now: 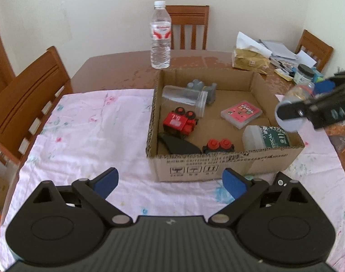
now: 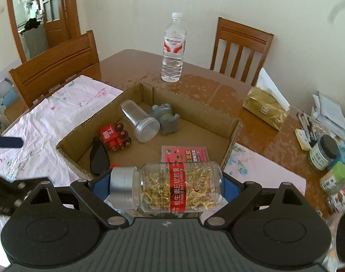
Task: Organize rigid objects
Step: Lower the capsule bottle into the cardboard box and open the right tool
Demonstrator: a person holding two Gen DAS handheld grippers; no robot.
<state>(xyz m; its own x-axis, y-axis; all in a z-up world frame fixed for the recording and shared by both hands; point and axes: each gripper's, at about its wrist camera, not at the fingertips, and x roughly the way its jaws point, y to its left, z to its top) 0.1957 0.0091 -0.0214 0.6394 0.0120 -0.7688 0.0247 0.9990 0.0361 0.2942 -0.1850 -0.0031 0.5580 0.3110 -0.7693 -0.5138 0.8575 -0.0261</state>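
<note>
1. Right gripper [image 2: 165, 187]: fingers clamped on a clear capsule bottle [image 2: 172, 187] lying sideways, silver cap leftward, red label legible only in the right wrist view.
2. Left gripper [image 1: 170, 182]: fingers spread, empty, above the pink cloth [image 1: 93, 136].
3. Corrugated cardboard box [image 1: 217, 163]: contains red toy train [image 1: 179, 122], clear cylindrical jar [image 1: 183, 98].
4. Far bench edge: ribbed water bottle [image 1: 161, 36].

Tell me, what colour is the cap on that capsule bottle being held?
Silver, on the capsule bottle; clearest in the right wrist view.
</note>
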